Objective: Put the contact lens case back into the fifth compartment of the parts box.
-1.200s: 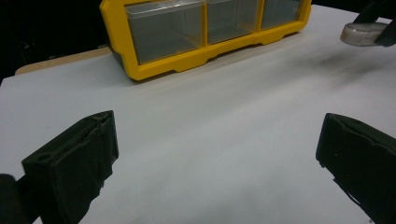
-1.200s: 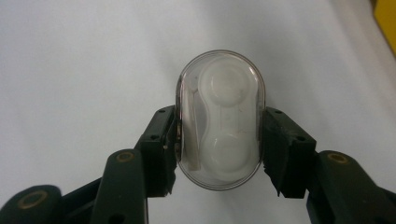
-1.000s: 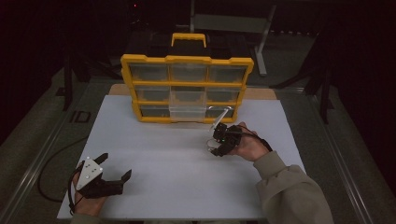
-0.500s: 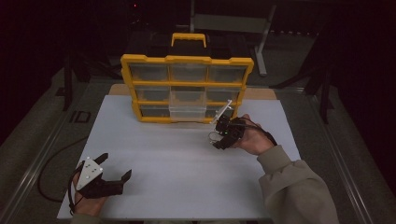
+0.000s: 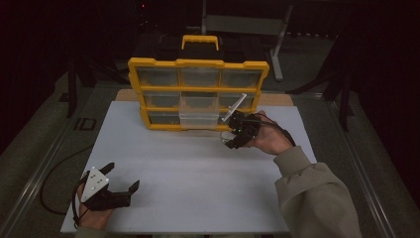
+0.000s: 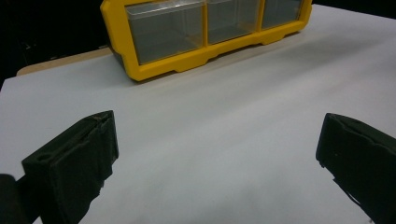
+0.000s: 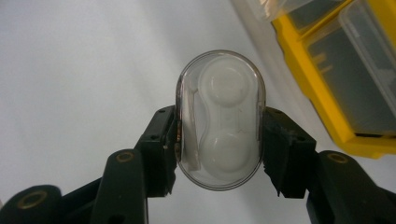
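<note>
A yellow organiser [image 5: 198, 94] with clear drawers stands at the back of the white table top [image 5: 198, 173]; its lower middle drawer [image 5: 199, 117] is pulled out. My right gripper [image 5: 233, 136] hovers in front of the organiser's lower right corner. In the right gripper view it [image 7: 219, 149] is shut on a clear oval contact lens case [image 7: 219, 119] with two white round wells, held above the table. My left gripper [image 5: 121, 186] rests open near the front left of the table; its jaws stand wide apart with bare table between them [image 6: 215, 154].
The organiser [image 6: 205, 32] has a yellow handle [image 5: 200, 40] on top. A wooden board edge [image 5: 277, 99] peeks out behind the white top. A cable [image 5: 54, 183] trails off the table's left side. Dark floor and a metal stand [image 5: 237, 25] lie beyond.
My right gripper has risen with the lens case and shifted slightly right, closer to the organiser's lower right corner. The left gripper has stayed put.
</note>
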Action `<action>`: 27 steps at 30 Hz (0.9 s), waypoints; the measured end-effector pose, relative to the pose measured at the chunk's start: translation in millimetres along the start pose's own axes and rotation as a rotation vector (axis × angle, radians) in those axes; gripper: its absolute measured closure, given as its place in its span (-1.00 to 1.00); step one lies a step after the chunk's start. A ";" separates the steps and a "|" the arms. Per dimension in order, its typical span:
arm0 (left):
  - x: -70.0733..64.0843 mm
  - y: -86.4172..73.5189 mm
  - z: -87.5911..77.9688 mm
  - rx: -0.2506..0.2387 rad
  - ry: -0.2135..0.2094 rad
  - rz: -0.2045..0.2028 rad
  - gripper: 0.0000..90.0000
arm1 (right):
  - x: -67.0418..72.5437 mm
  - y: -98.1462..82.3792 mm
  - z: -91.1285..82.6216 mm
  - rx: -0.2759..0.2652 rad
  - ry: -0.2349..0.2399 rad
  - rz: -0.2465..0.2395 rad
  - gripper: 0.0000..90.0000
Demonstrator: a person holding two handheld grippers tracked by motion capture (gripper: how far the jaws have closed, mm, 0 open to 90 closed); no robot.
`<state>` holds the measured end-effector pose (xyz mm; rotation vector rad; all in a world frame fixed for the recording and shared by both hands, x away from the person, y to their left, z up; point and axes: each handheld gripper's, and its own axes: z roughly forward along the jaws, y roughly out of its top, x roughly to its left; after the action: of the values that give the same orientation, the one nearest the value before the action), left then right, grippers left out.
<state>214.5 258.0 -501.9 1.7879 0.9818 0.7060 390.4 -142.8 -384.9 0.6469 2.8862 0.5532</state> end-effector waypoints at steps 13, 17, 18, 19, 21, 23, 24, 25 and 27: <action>0.4 0.0 -0.3 -0.002 0.001 -0.001 -1.00 | -15.7 12.3 -18.9 -0.029 -0.009 0.022 0.09; 0.4 0.0 -0.3 -0.001 0.002 -0.001 -1.00 | -19.8 16.5 -24.0 -0.030 -0.017 0.023 0.09; 0.4 0.0 -0.4 -0.001 0.001 -0.001 -1.00 | -20.8 17.9 -25.9 -0.031 -0.018 0.028 0.09; 0.4 0.0 -0.4 -0.001 0.001 -0.001 -1.00 | -21.7 19.2 -27.5 -0.029 -0.019 0.027 0.09; 0.4 -0.1 -0.4 -0.001 0.001 -0.002 -1.00 | -23.4 21.1 -29.7 -0.034 -0.021 0.023 0.09; 0.5 -0.1 -0.4 -0.002 0.001 -0.001 -1.00 | -23.9 22.3 -31.3 -0.032 -0.022 0.029 0.09; 0.6 -0.1 -0.5 -0.003 0.002 -0.001 -1.00 | -25.8 24.4 -34.1 -0.037 -0.024 0.029 0.09; 0.5 -0.2 -0.5 -0.003 0.001 -0.001 -1.00 | -26.8 25.1 -35.3 -0.035 -0.026 0.029 0.09; 0.5 -0.2 -0.3 -0.003 0.001 -0.002 -1.00 | -28.4 26.9 -37.4 -0.039 -0.028 0.036 0.09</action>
<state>214.5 258.7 -501.9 1.7836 0.9830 0.7066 418.7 -144.6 -338.8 0.6961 2.8355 0.5980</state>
